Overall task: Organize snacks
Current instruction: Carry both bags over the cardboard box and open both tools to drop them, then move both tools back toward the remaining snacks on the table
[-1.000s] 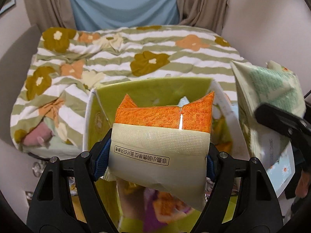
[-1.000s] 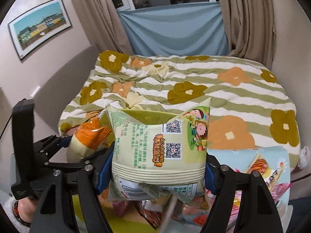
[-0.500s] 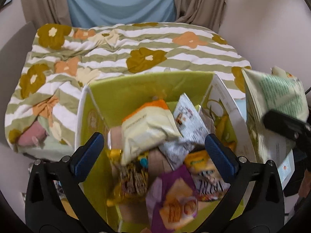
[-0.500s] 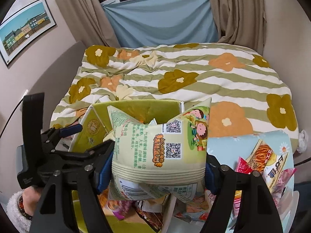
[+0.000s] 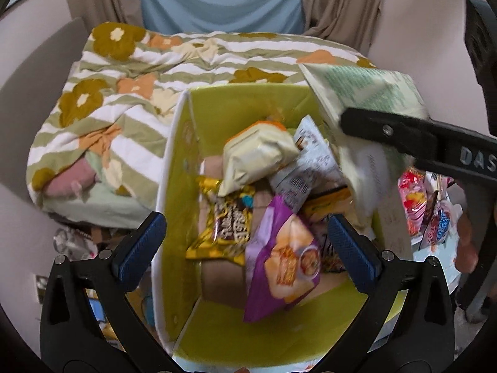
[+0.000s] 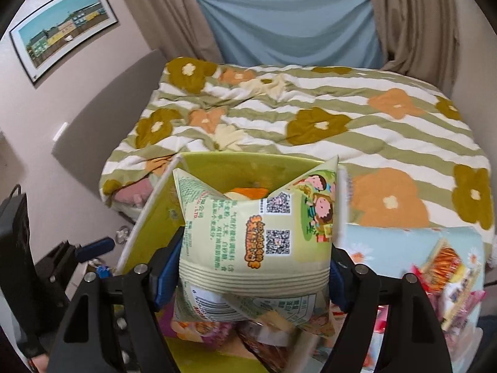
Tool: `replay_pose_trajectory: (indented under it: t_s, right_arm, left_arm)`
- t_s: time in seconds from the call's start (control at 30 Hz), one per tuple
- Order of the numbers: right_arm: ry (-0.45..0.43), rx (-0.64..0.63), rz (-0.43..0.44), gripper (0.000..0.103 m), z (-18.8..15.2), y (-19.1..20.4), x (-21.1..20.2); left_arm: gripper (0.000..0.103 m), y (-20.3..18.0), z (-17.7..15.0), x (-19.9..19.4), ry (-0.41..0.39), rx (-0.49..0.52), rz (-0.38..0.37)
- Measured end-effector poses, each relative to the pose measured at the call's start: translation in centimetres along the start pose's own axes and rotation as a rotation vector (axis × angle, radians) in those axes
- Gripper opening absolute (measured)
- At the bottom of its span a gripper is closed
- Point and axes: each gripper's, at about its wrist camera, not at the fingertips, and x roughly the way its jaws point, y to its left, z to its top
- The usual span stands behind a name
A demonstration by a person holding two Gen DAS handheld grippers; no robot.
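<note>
Green snack bag (image 6: 257,242) clamped in right gripper (image 6: 253,267) fingers, frame centre, hiding most of yellow-green box (image 6: 149,217). Left gripper (image 5: 245,242) spread wide, empty, over box (image 5: 236,105); lower packets blurred.

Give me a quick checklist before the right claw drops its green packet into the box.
1. Right claw shut on the green packet: ok.
2. Packet over the green box opening: ok.
3. Left claw open and empty: ok.
4. Left claw out of the drop path: not ok, it hovers over the box.
5. Room in the box: cannot tell; the cream bag and purple bag are piled high.
</note>
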Motion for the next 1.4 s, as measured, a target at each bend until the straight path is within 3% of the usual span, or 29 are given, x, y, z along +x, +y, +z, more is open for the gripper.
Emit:
replay_pose_trajectory:
  t_s: [0.07, 0.23, 0.5, 0.8, 1.07, 1.2, 1.4]
  right_arm:
    - [-0.015, -0.011, 0.012, 0.077, -0.2, 0.7, 0.7]
    - [-0.043, -0.009, 0.03, 0.103, -1.0, 1.2, 1.4]
    - [-0.027, -0.007, 0.034, 0.103, -2.3, 0.6, 0.5]
    - [-0.092, -0.05, 0.001, 0.103, -2.2, 1.5, -4.5]
    - [-0.179, 0.016, -0.037, 0.103, -3.8, 0.2, -10.8]
    - [-0.214, 0.047, -0.115, 0.103, -5.3, -1.6, -14.3]
    - [-0.251, 0.095, -0.216, 0.103, -8.2, -6.3, -19.0]
  left_arm:
    - [0.103, 0.4, -0.7, -0.1, 0.006, -0.016, 0.007]
    - [0.103, 1.2, -1.9, 0.0, 0.022, -0.051, 0.012]
    - [0.103, 0.8, -2.8, -0.4, 0.023, -0.064, 0.007]
    - [0.103, -0.9, -1.8, -4.5, -0.06, -0.017, -0.012]
    - [0.103, -4.8, -1.3, -7.5, -0.124, 0.102, -0.114]
    - [0.103, -7.8, -1.0, -7.8, -0.137, 0.176, -0.196]
    - [0.103, -12.9, -1.7, -7.8, -0.129, 0.244, -0.246]
